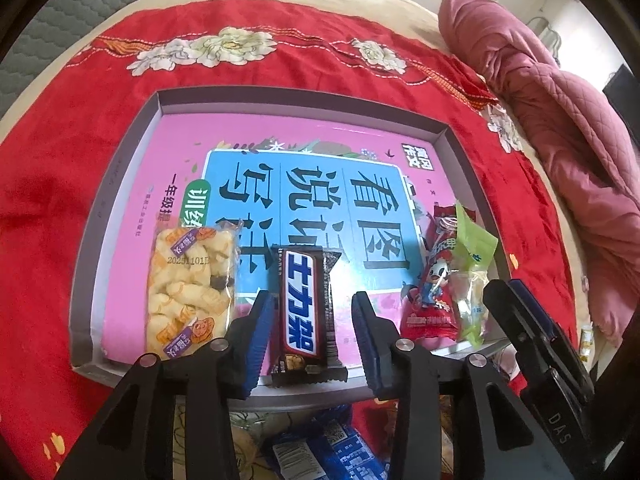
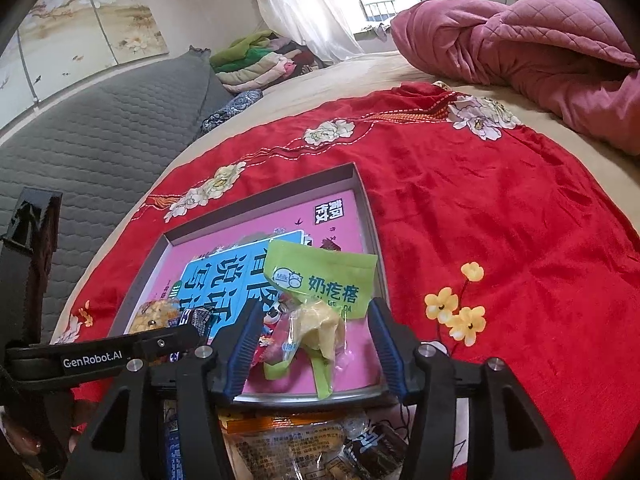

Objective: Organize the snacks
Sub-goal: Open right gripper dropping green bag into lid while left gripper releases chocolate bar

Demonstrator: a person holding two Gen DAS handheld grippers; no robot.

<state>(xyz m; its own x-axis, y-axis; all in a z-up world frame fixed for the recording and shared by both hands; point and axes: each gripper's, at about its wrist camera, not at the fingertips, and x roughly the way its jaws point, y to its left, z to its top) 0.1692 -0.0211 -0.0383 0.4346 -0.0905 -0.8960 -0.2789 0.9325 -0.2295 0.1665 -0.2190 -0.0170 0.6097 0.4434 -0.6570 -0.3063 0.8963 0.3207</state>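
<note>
A shallow grey box [image 1: 120, 184] with a pink and blue book cover as its floor lies on the red cloth. In it lie a clear bag of yellow puffs [image 1: 188, 292], a brown chocolate bar [image 1: 306, 312], a red snack pack [image 1: 434, 280] and a green-topped milk snack bag [image 1: 472, 264]. My left gripper [image 1: 312, 316] is open with the chocolate bar between its fingers, not squeezed. My right gripper [image 2: 314, 332] is open around the green-topped bag [image 2: 320, 304], which rests in the box [image 2: 360, 188]. The right gripper also shows in the left wrist view [image 1: 532, 320].
More loose snack packs lie on the cloth just in front of the box: blue ones [image 1: 320, 452] and an orange-edged bag [image 2: 292, 440]. A crumpled pink quilt [image 2: 520, 44] lies at the back right. A grey mattress pad [image 2: 100, 128] is to the left.
</note>
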